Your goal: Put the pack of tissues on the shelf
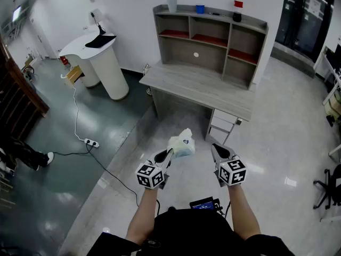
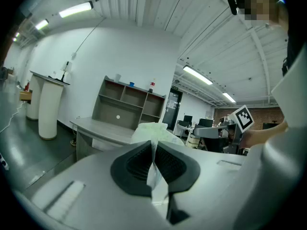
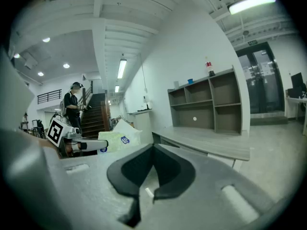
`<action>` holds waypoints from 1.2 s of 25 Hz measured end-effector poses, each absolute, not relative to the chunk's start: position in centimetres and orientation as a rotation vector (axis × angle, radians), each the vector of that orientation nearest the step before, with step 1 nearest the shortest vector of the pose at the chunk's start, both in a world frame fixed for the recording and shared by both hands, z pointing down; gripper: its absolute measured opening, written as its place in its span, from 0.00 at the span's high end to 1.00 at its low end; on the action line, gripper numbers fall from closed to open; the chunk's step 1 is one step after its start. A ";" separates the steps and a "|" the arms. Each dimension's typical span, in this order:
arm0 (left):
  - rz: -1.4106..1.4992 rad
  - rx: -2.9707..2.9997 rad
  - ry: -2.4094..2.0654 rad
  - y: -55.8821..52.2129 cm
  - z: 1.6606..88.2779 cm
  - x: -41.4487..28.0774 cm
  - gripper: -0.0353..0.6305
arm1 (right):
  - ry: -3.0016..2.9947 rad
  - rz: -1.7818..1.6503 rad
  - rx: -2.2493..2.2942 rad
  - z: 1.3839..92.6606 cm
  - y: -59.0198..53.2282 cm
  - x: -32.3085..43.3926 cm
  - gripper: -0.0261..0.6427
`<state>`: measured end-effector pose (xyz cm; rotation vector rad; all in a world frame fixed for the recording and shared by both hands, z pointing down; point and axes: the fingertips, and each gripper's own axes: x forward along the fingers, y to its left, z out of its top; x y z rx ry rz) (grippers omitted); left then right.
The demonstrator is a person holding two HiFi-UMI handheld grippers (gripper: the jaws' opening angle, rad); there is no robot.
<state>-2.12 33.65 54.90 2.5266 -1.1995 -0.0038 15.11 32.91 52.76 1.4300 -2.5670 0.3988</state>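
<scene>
The pack of tissues (image 1: 182, 144) is a pale, crinkly plastic pack held in the air in front of the desk. My left gripper (image 1: 168, 154) is shut on its near edge. In the left gripper view a thin flap of the pack (image 2: 152, 174) is pinched between the dark pads, and the rest bulges beyond them. My right gripper (image 1: 216, 150) floats beside it, shut with nothing in it; its pads (image 3: 170, 169) meet at the tip. The grey shelf (image 1: 212, 40) stands on the desk (image 1: 197, 87) ahead. The right gripper view shows the pack (image 3: 120, 135) to its left.
On top of the shelf stand a grey cup (image 1: 171, 4), a blue cup (image 1: 200, 8) and a bottle (image 1: 238, 7). A white round counter (image 1: 101, 60) stands left, with a power strip (image 1: 91, 142) and cable on the floor. An office chair (image 1: 330, 185) is at right.
</scene>
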 end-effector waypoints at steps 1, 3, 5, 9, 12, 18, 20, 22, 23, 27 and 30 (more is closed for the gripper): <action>-0.005 2.530 -1.198 33.7 54.8 -2.2 0.93 | -2.570 0.397 1.428 52.6 33.0 14.8 0.96; -0.006 2.535 -1.193 33.7 54.6 -2.2 0.93 | -2.575 0.393 1.423 52.4 33.1 14.3 0.96; -0.004 2.540 -1.185 33.7 54.6 -2.3 0.93 | -2.577 0.394 1.418 52.5 33.1 13.9 0.96; 0.002 2.541 -1.177 33.5 54.9 -2.3 0.93 | -2.584 0.416 1.419 52.7 33.2 13.7 0.96; 0.002 2.541 -1.171 33.3 55.1 -2.2 0.93 | -2.595 0.439 1.433 52.8 33.1 14.0 0.96; -0.003 2.545 -1.145 33.2 55.0 -1.7 0.93 | -2.593 0.456 1.455 53.0 33.1 14.3 0.96; -0.003 2.549 -1.147 33.0 54.9 -1.6 0.93 | -2.593 0.463 1.455 53.1 32.9 14.4 0.96; -0.004 2.549 -1.149 32.8 54.9 -1.5 0.93 | -2.595 0.466 1.453 53.1 32.8 14.5 0.96; -0.004 2.548 -1.151 32.8 54.9 -1.4 0.93 | -2.595 0.467 1.451 53.1 32.8 14.6 0.96; 0.006 2.546 -1.155 32.8 55.1 -1.0 0.93 | -2.595 0.476 1.448 53.2 32.6 15.1 0.96; 0.016 2.541 -1.163 32.8 55.4 -0.6 0.93 | -2.598 0.486 1.445 53.5 32.4 15.7 0.96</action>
